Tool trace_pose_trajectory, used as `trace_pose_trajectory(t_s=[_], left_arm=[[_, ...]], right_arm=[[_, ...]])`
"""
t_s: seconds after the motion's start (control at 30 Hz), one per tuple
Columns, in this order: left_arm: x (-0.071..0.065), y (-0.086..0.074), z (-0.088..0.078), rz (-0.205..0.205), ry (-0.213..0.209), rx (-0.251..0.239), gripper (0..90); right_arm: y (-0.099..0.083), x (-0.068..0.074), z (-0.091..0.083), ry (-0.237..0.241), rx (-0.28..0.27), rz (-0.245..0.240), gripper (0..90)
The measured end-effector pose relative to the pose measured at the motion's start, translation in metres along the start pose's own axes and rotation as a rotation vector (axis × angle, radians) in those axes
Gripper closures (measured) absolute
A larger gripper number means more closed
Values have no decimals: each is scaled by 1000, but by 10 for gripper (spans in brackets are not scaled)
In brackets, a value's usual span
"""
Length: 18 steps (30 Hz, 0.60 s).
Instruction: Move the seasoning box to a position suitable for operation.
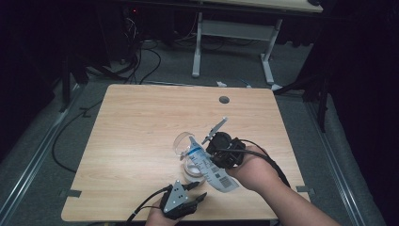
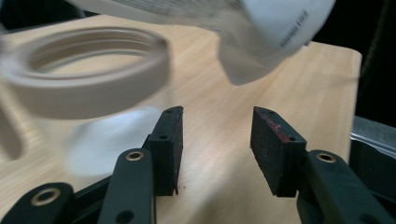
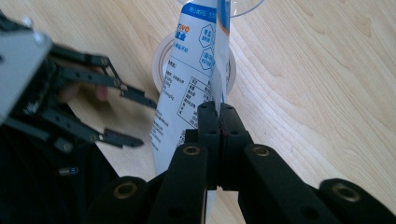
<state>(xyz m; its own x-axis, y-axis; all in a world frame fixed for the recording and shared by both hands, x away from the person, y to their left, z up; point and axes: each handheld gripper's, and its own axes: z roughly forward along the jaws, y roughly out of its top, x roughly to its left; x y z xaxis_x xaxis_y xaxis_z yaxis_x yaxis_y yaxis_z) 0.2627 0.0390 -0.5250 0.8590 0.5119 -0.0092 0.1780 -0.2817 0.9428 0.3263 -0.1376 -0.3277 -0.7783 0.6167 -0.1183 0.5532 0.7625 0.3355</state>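
A white and blue printed pouch hangs tilted over the wooden table, with my right gripper shut on it. In the right gripper view the jaws pinch the pouch along one edge, and its top end meets the rim of a clear cup. The clear cup stands just left of the right hand. Under the pouch lies a white ring-shaped lid. My left gripper is open and holds nothing, low at the front edge, near the lid and below the pouch's end.
A round cable hole sits near the table's far edge. Behind the table stand another desk's white legs, with cables on the floor. Bare wood stretches across the table's left half and far side.
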Motion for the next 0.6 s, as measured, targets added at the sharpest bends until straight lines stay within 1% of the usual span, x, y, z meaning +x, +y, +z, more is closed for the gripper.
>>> trace_pose_trajectory(t_s=[0.07, 0.2, 0.33, 0.37, 0.4, 0.57, 0.6], left_arm=[[7, 1, -6, -18, 12, -13, 545], [22, 0, -21, -37, 50, -25, 547], [39, -4, -34, -46, 102, -29, 548], [43, -5, -37, -42, 120, -29, 548], [49, -6, -42, -43, 145, -31, 548], [70, -10, -64, -79, 206, -50, 547], [73, -11, -67, -84, 214, -52, 547]], right_arm=[[0, 0, 0, 2, 1, -2, 900], [-2, -2, 1, 3, 1, 5, 900], [-5, -5, 1, 6, -4, 12, 900], [-5, -5, 1, 1, -2, 14, 900], [-6, -6, 1, 6, -3, 15, 900], [-9, -9, 2, 7, -8, 24, 900], [-10, -11, 2, 6, -9, 28, 900]])
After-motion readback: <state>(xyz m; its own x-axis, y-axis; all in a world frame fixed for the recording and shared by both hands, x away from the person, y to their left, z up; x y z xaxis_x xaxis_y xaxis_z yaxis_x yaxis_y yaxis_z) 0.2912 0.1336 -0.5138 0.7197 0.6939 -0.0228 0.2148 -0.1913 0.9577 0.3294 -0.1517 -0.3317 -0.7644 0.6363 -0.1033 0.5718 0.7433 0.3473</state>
